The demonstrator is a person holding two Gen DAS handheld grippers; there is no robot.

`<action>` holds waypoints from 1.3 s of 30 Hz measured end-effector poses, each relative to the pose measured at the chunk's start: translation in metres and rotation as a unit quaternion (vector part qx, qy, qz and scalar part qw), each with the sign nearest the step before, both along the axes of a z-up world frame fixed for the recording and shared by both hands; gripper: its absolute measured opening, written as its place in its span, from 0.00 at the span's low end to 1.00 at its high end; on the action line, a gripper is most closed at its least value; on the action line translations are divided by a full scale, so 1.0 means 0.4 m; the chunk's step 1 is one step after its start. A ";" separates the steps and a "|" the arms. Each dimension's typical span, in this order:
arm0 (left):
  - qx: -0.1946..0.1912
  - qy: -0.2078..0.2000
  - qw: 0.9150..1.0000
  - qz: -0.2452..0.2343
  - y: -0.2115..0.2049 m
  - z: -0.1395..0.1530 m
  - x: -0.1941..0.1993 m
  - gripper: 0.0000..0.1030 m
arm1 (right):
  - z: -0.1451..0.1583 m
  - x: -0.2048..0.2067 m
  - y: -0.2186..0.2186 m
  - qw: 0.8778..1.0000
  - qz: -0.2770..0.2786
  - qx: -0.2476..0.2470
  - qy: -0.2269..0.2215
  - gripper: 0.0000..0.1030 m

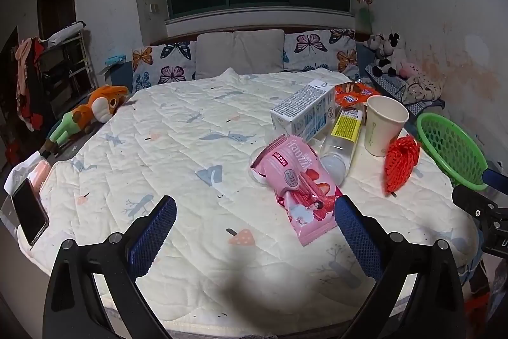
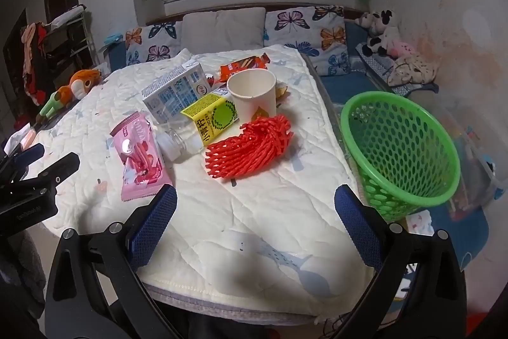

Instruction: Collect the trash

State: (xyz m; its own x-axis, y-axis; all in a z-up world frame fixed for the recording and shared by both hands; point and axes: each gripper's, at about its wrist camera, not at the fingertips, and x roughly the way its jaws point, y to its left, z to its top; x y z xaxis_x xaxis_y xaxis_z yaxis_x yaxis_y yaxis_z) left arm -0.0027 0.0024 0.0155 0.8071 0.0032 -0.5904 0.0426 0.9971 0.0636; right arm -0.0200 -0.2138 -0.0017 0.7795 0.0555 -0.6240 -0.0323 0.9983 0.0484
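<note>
While both tools gape (empty), trash [image 2: 247, 145] untouched.

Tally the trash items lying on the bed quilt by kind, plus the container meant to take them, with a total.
Snack wrappers: 2, the pink wrapper and the orange wrapper
Milk carton: 1
Plastic bottle: 1
Paper cup: 1
Red foam net: 1
Green basket: 1
Total: 7

Green perforated basket [image 2: 403, 148]; red foam net [image 2: 250, 145]; pink wrapper [image 2: 139, 158]; white cup [image 2: 254, 94].
</note>
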 end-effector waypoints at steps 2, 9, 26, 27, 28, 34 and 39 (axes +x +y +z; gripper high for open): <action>-0.003 -0.006 1.000 0.000 0.003 -0.011 -0.007 0.94 | 0.000 0.000 0.000 1.000 0.000 0.000 0.000 0.96; -0.001 -0.011 1.000 0.000 0.003 -0.010 -0.008 0.94 | 0.004 -0.002 0.001 1.000 -0.002 -0.002 -0.002 0.96; -0.001 -0.013 1.000 0.000 0.002 -0.009 -0.010 0.94 | 0.006 -0.002 0.001 1.000 -0.003 -0.002 -0.004 0.96; -0.001 -0.012 1.000 0.001 0.002 -0.009 -0.010 0.94 | 0.006 -0.002 0.001 1.000 -0.003 -0.002 -0.004 0.96; -0.001 -0.013 1.000 0.000 0.002 -0.008 -0.011 0.94 | 0.006 -0.001 0.001 1.000 -0.003 -0.002 -0.004 0.96; -0.001 -0.013 1.000 0.000 0.003 -0.008 -0.012 0.94 | 0.005 0.001 0.002 1.000 -0.003 -0.002 -0.003 0.96; -0.001 -0.013 1.000 0.000 0.003 -0.008 -0.012 0.94 | 0.004 0.001 0.002 1.000 -0.003 -0.002 -0.003 0.96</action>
State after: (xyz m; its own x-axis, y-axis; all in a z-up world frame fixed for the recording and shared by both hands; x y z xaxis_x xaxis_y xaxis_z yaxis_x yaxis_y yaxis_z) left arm -0.0076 0.0035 0.0124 0.8225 0.0023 -0.5688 0.0402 0.9972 0.0623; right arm -0.0194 -0.2130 0.0000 0.7837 0.0479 -0.6193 -0.0265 0.9987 0.0437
